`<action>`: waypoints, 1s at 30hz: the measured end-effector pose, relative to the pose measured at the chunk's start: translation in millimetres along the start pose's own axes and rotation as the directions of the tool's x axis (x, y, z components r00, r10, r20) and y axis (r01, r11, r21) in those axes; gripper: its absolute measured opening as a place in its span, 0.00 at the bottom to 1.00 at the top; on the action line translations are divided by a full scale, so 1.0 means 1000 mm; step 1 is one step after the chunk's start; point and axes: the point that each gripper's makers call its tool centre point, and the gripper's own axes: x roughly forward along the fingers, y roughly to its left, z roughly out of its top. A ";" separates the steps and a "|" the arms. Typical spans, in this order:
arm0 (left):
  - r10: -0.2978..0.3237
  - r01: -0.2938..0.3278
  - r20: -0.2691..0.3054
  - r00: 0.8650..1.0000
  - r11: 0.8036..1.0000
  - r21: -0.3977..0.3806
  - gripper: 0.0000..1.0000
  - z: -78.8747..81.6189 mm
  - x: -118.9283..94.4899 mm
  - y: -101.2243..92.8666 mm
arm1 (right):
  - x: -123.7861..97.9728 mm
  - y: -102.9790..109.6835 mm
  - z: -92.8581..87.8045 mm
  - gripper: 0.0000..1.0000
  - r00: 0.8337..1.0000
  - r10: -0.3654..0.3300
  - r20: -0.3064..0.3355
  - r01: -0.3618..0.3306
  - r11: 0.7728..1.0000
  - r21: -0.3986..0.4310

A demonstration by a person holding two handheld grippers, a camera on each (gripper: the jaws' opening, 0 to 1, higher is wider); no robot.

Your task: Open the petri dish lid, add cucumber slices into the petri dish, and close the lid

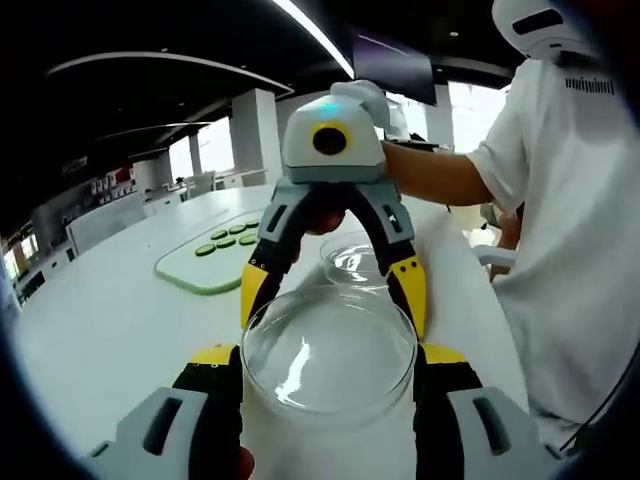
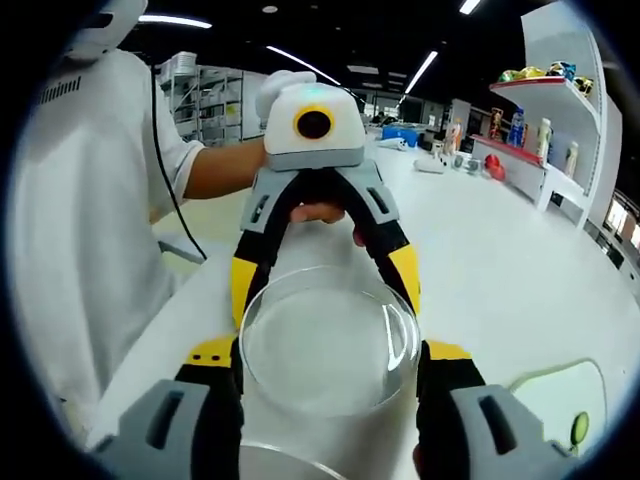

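Left gripper view: both grippers [image 1: 328,340] grip lid [image 1: 330,350].

Clear round lid [image 1: 330,352] held aloft, open glass dish [image 1: 357,259] on bench, cucumber slices [image 1: 226,240] on green board [image 1: 205,272]

Legible text: none; shirt [image 1: 560,200]: a short dark printed line on the chest, seen in both gripper views, too small and blurred to read; shelf [image 2: 545,95] in the right gripper view: bottles and packets with coloured labels, lettering too small to read; no numbers, brands or signs can be made out elsewhere.
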 end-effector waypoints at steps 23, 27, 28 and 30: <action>0.007 -0.006 0.077 0.997 1.000 -0.015 0.72 0.015 -0.007 0.002 | -0.015 -0.004 0.010 0.74 0.997 -0.036 0.064 0.033 0.998 0.044; 0.028 -0.026 0.104 0.994 1.000 -0.017 0.72 0.025 -0.010 0.006 | -0.029 -0.010 0.019 0.73 0.989 -0.100 0.111 0.095 0.994 0.051; 0.031 -0.030 0.107 0.994 0.999 -0.015 0.72 0.026 -0.010 0.007 | -0.033 -0.012 0.022 0.73 0.985 -0.115 0.130 0.111 0.993 0.043; 0.039 -0.038 0.105 0.994 0.999 -0.007 0.72 0.026 -0.009 0.007 | -0.042 -0.013 0.030 0.73 0.977 -0.138 0.161 0.133 0.990 0.040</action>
